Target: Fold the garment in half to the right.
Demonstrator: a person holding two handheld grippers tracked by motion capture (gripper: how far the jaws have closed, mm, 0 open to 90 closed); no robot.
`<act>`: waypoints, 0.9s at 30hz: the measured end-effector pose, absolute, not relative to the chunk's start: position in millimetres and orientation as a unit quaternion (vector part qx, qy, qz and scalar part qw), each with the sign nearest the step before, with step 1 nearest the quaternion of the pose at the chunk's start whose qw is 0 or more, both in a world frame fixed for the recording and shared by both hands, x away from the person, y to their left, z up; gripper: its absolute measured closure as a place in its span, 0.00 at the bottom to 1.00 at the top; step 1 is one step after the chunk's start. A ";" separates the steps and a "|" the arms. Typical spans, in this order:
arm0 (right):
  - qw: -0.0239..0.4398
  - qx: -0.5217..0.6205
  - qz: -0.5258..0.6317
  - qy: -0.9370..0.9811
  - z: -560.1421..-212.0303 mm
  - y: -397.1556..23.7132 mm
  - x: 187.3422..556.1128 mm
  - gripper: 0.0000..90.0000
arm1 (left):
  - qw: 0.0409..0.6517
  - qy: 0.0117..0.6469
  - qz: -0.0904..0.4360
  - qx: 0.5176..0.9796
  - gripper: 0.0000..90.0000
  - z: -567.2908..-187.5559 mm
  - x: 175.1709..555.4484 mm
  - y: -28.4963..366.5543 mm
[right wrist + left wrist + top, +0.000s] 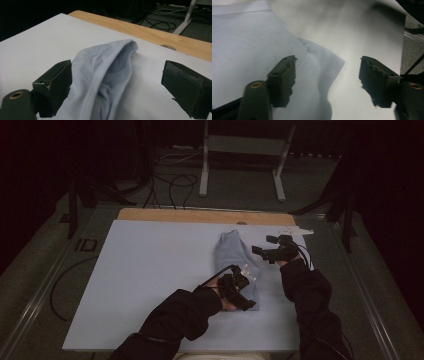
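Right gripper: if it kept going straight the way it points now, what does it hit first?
Most likely the pale blue cloth. In its own view the right gripper has open jaws, with the folded cloth rising between them just ahead. Past it lie the white sheet and the wooden table edge. Depth is uncertain.

We see the folded garment (234, 262) lying on the surface (150, 270), right of its middle. Our left gripper (243, 279) sits over the garment's near end; our right gripper (264, 251) is just beside its right edge, farther back.
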State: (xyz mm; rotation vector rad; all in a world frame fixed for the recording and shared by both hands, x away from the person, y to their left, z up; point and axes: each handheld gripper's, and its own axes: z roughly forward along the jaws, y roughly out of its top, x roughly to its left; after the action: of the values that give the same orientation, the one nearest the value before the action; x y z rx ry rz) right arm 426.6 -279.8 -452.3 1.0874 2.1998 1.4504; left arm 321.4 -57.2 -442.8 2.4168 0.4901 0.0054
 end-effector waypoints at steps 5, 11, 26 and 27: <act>0.142 0.371 0.507 0.765 -451.1 -276.6 419.9 0.11 | 0.337 0.198 0.011 0.920 0.21 -434.1 326.2 -44.1; 0.139 0.359 0.511 0.769 -450.1 -271.0 411.0 0.11 | 0.360 0.180 0.004 0.915 0.07 -426.2 333.5 -27.1; 0.134 0.324 0.512 0.784 -443.0 -256.6 388.7 0.11 | 0.396 0.163 0.039 0.903 0.00 -412.2 348.8 30.0; 0.136 0.323 0.511 0.785 -442.3 -256.4 386.9 0.11 | 0.395 0.165 0.041 0.903 0.00 -411.6 349.0 33.8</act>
State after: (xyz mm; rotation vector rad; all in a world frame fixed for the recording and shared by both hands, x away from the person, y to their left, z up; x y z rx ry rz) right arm 386.9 -256.4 -442.3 0.9346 2.2734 1.4810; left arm 349.0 33.8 -411.6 2.2898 0.4196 0.1041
